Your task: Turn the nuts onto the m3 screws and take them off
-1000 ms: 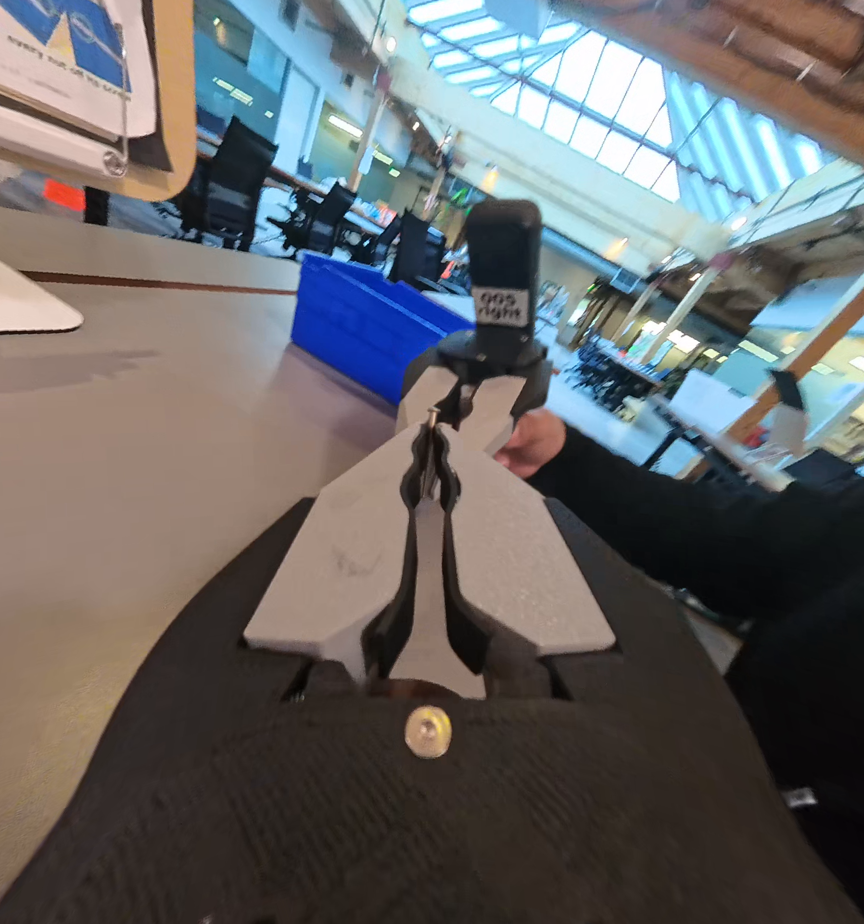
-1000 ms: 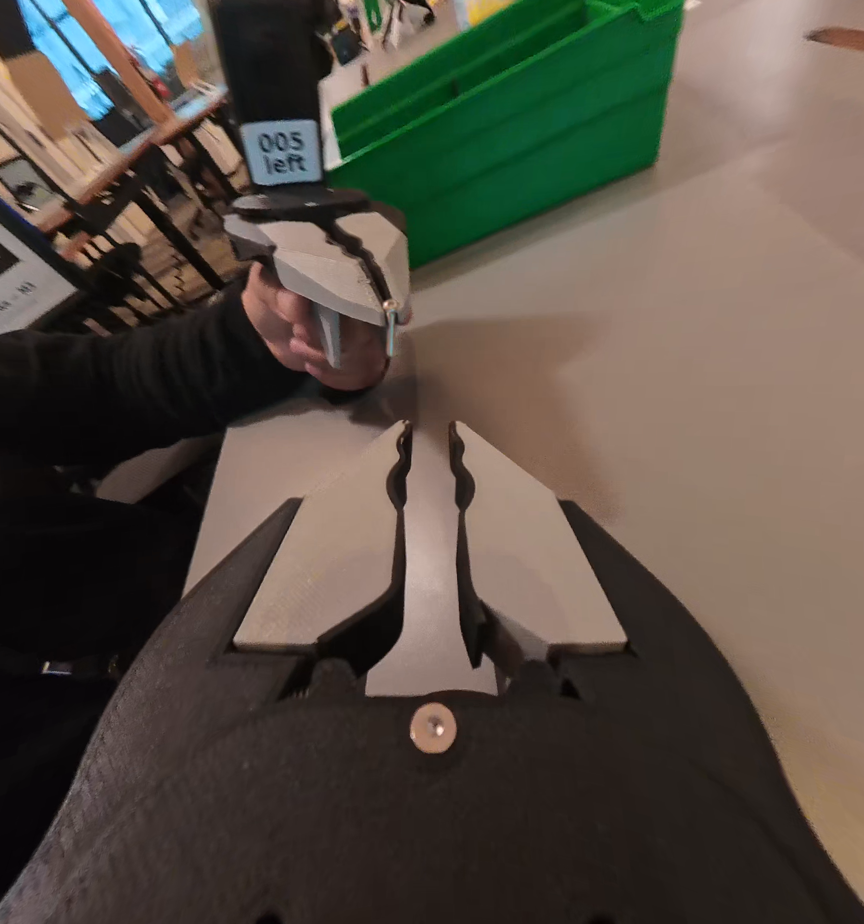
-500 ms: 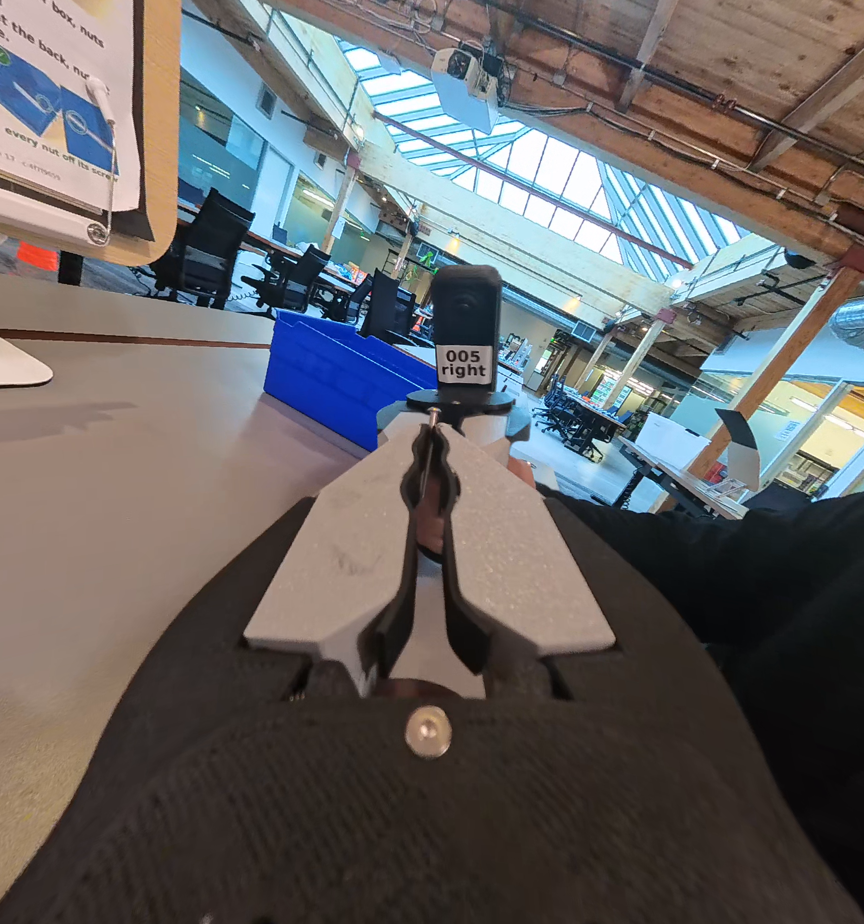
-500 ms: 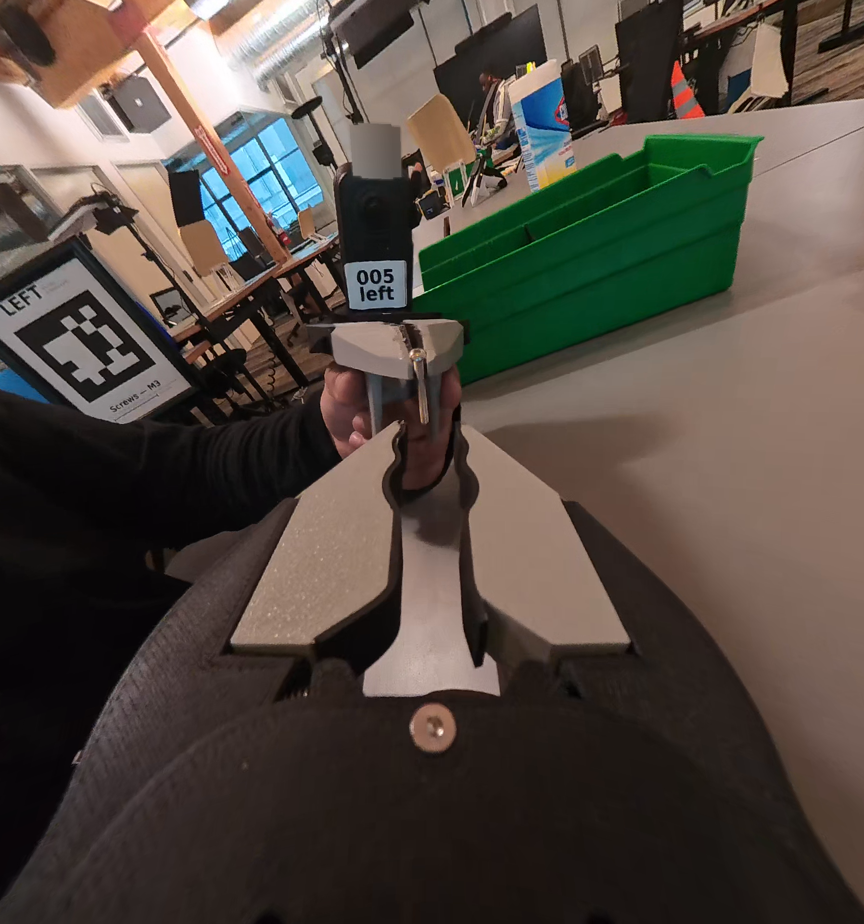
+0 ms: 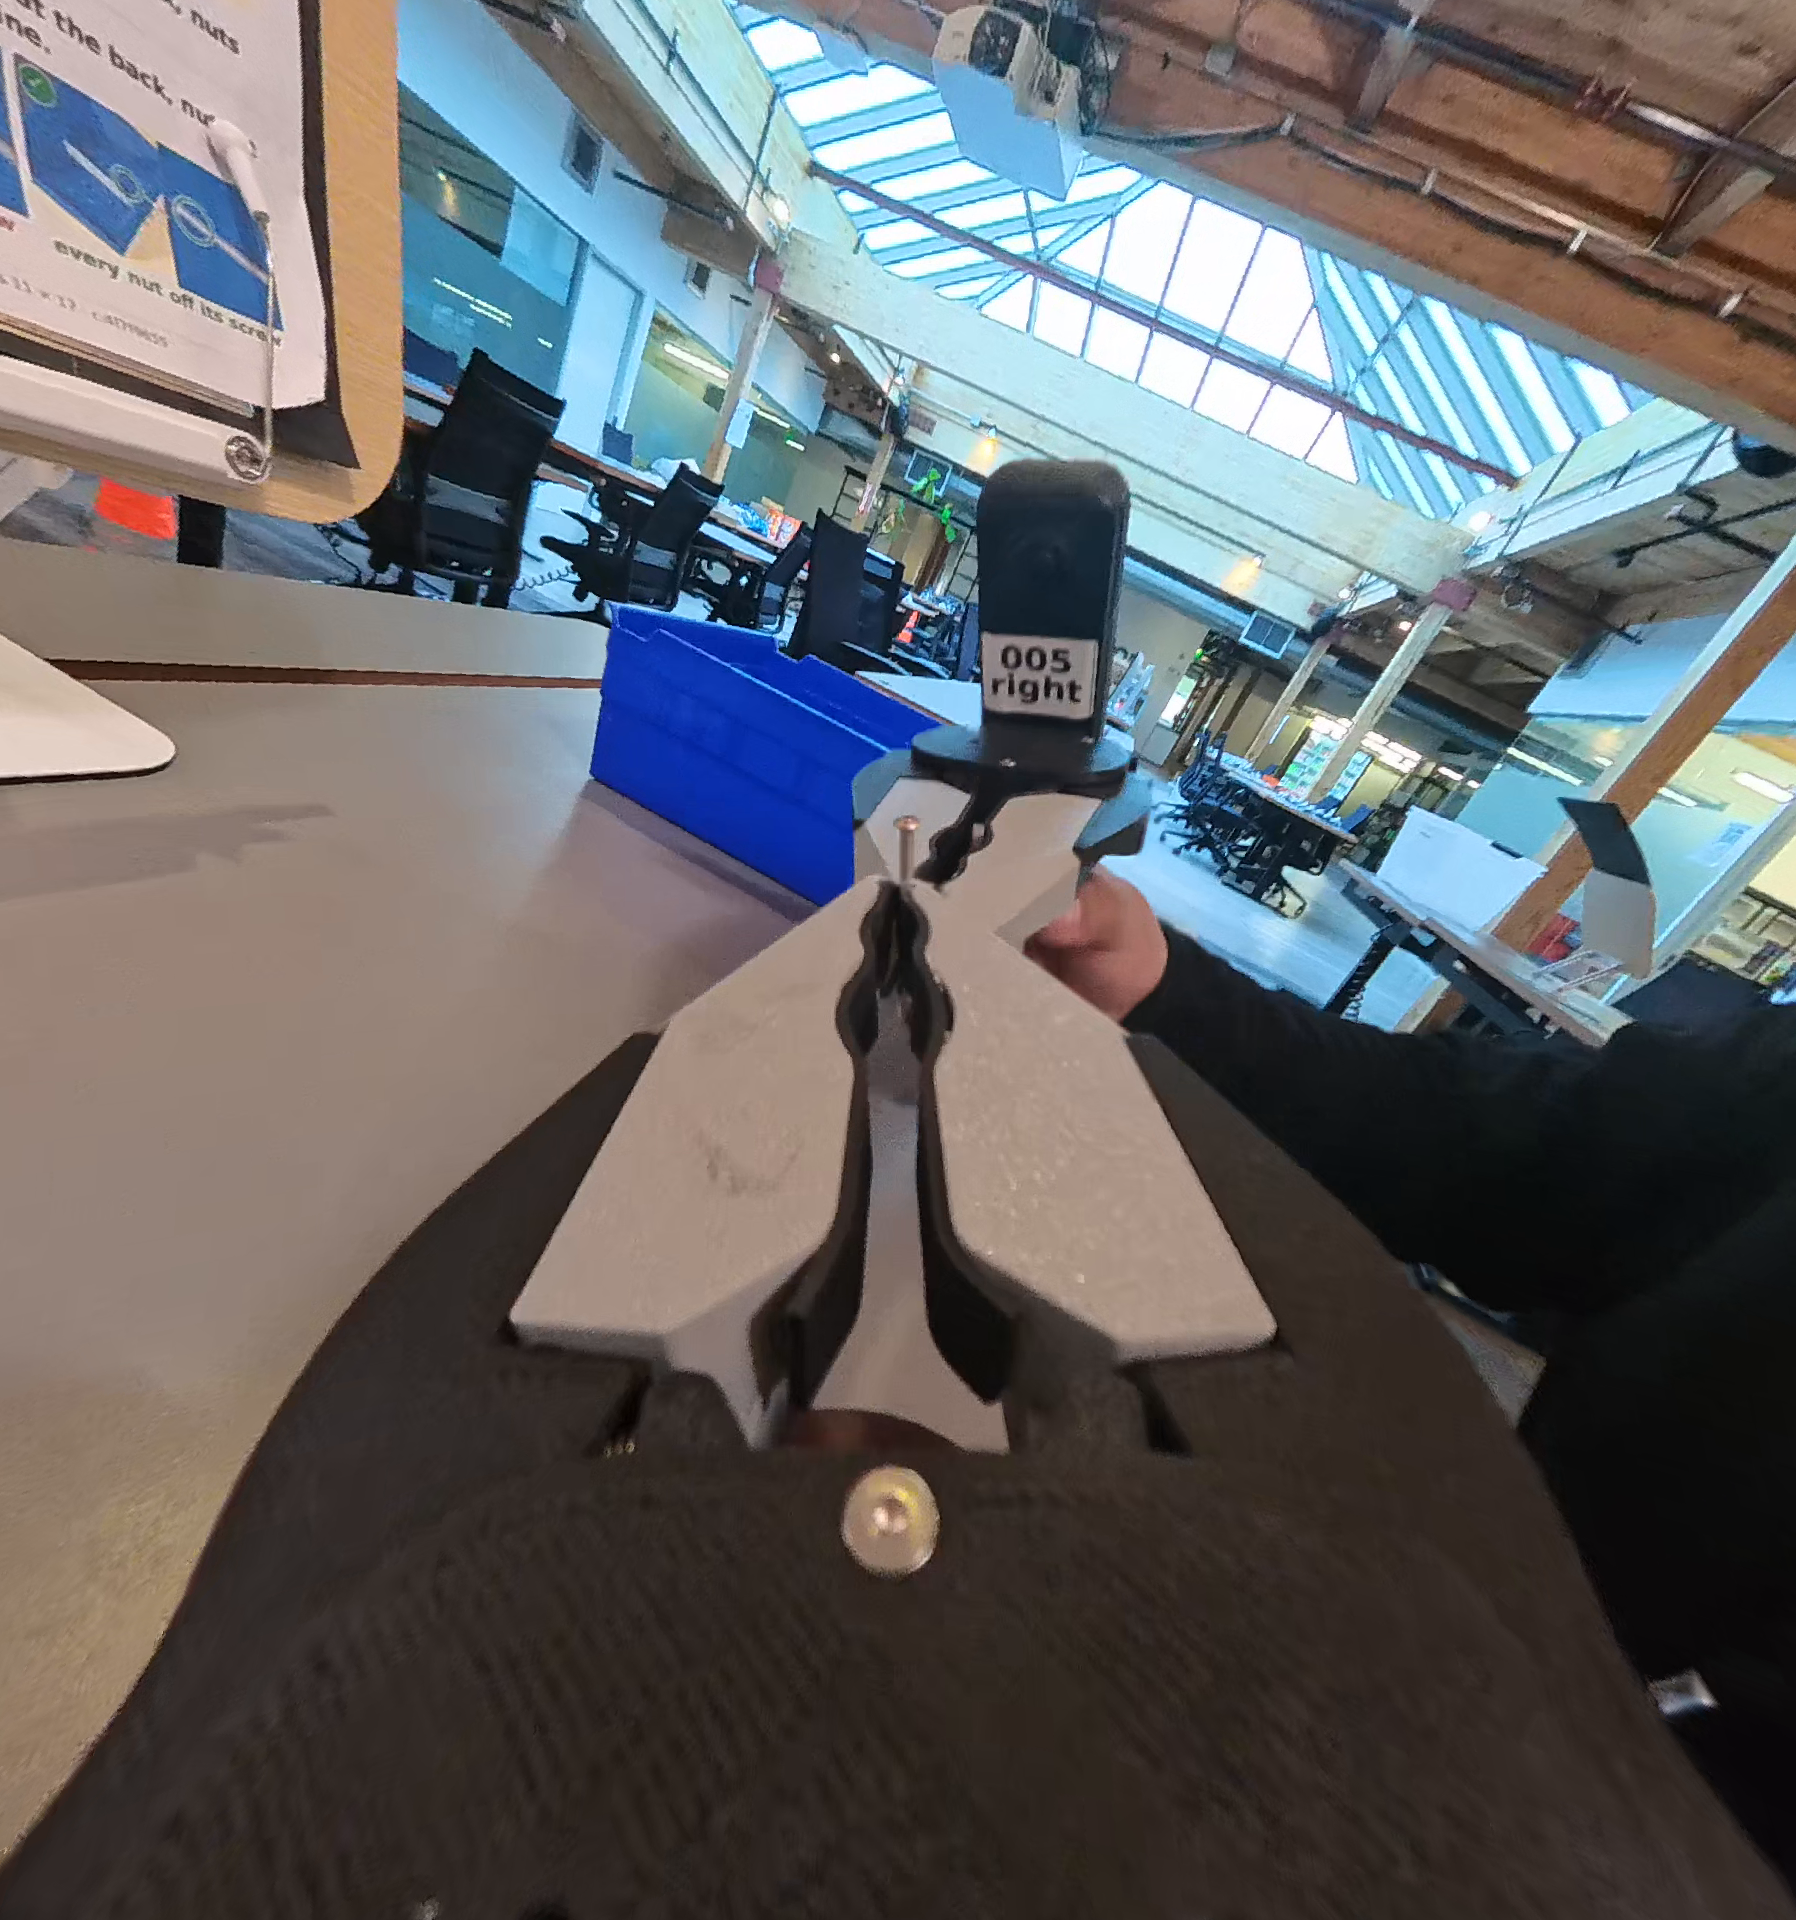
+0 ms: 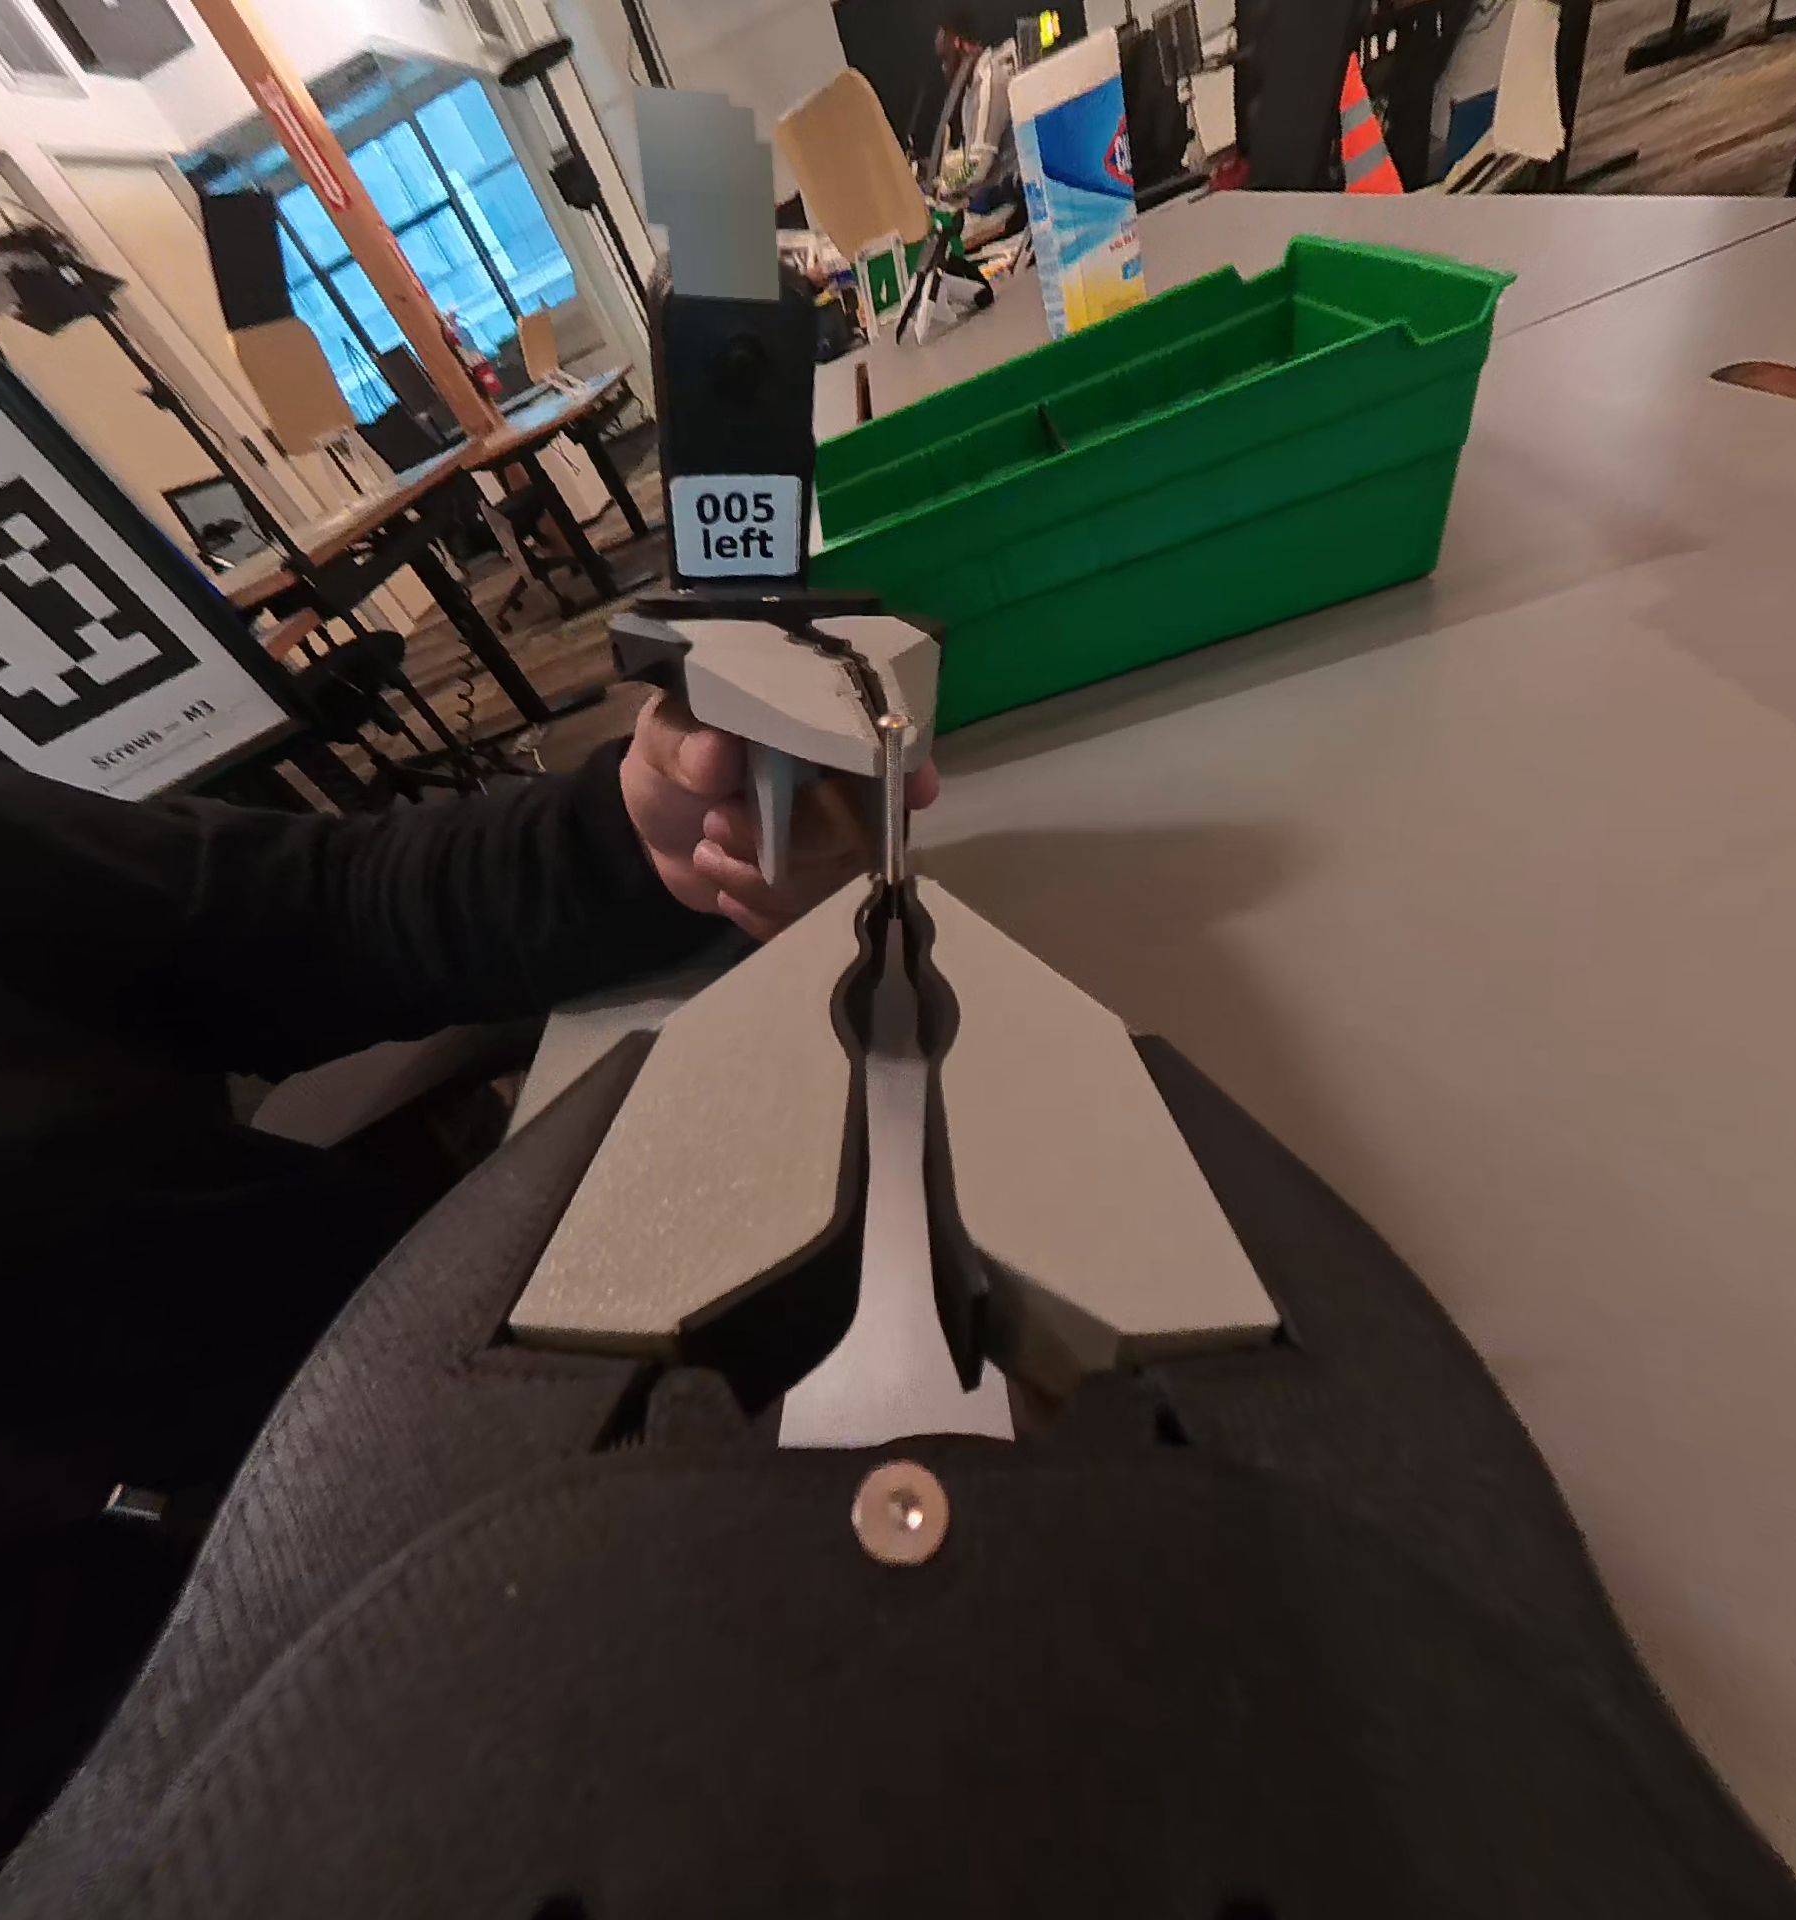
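A thin silver M3 screw (image 5: pixel 905 847) stands upright, and my left gripper (image 5: pixel 902 896) is shut on it just below the head. In the right wrist view the screw (image 6: pixel 892 805) hangs down from the left gripper (image 6: pixel 889 732), which a hand holds above the grey table (image 6: pixel 1445 935). My right gripper (image 6: pixel 892 896) is closed on the screw's lower end. I cannot tell whether a nut sits there. The right gripper (image 5: pixel 951 857) also shows just behind the left fingertips.
A blue bin (image 5: pixel 728 758) stands on the table behind the grippers. A green divided bin (image 6: pixel 1185 520) stands on the far side, with a wipes canister (image 6: pixel 1076 229) behind it. An instruction sheet on a stand (image 5: pixel 146 208) is at the left, and a marker sign (image 6: pixel 42 603) beside the arm. My two grippers' fingertips are within a few centimetres of each other.
The right gripper was open and apart from the screw. It has moved up to the left gripper and closed on the screw's lower end. The left gripper kept its hold.
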### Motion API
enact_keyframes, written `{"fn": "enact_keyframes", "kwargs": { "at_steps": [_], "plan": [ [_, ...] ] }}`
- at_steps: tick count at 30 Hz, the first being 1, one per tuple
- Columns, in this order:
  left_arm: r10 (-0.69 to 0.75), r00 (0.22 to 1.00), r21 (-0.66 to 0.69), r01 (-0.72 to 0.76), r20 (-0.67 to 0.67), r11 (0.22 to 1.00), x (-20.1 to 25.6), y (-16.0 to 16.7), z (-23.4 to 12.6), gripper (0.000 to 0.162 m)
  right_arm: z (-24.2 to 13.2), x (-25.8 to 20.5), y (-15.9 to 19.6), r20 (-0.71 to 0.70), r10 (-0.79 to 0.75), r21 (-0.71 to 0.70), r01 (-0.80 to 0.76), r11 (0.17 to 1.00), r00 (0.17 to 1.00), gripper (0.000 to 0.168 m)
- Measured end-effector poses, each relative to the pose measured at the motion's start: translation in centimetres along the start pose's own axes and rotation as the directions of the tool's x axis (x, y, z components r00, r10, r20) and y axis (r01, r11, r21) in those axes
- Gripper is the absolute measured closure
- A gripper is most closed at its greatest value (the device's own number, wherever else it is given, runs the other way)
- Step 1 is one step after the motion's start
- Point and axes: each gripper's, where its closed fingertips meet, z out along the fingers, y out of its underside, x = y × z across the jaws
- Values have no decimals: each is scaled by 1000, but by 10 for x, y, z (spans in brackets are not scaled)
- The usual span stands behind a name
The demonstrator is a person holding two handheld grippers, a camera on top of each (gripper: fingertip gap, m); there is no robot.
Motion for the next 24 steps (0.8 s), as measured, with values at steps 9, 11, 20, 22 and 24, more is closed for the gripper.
{"fn": "enact_keyframes", "kwargs": {
  "at_steps": [9, 11, 20, 22, 24],
  "plan": [
    [207, 974, -214, -183, 95, 959, -12, 26, -2, 144, -13, 17, 23, -111, -91, -177, 71, 982, 990, 168],
    [341, 930, -330, -283, 134, 901, -23, 39, -5, 136, -16, 24, 38, -152, -184, -296, 133, 946, 971, 168],
    [604, 797, -585, -483, 14, 651, -25, 88, -2, 136, -24, 38, 84, -170, -462, -638, 261, 724, 870, 168],
    [595, 804, -581, -477, 15, 660, -25, 87, -1, 136, -23, 38, 88, -156, -486, -665, 273, 696, 860, 168],
    [583, 812, -573, -473, 9, 669, -23, 87, 0, 141, -21, 35, 92, -135, -494, -676, 285, 680, 859, 168]
  ]
}}
